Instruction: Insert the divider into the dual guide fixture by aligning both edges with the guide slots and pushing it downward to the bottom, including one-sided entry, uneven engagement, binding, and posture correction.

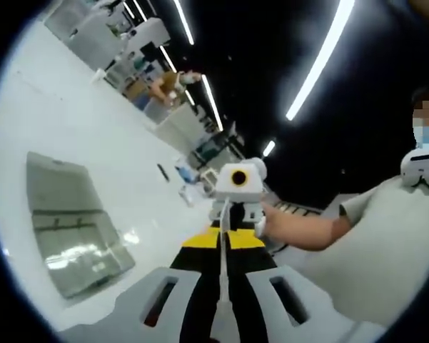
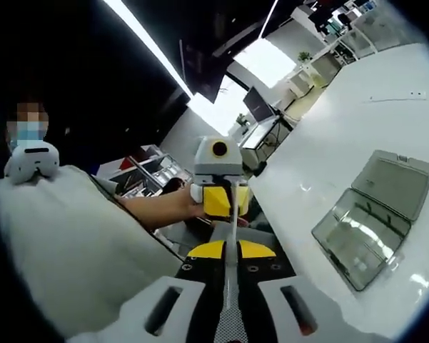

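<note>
Left gripper view: the left gripper (image 1: 222, 286) rises from the bottom centre of the frame, its jaws drawn together on a thin pale divider (image 1: 222, 250) seen edge-on, running up the centre line. At the far end of the divider, at frame centre, the right gripper (image 1: 237, 214) faces the camera, gripped by a person's hand (image 1: 275, 221) whose forearm extends to the right. A clear hinged case (image 1: 71, 225) lies open on the white desk (image 1: 93, 128) at the left of the frame, well apart from the grippers. I cannot tell whether it is the guide fixture.

Right gripper view: the right gripper (image 2: 230, 286) rises from the bottom centre, jaws closed on the same divider (image 2: 230, 250) edge. The left gripper (image 2: 225, 200) sits opposite at frame centre, a hand (image 2: 182, 204) behind it at the left. The case (image 2: 375, 214) lies at the right of the frame on the desk (image 2: 357, 107), with lid laid back. The divider is held aloft between both grippers, beside the desk edge, not touching the case.
</note>
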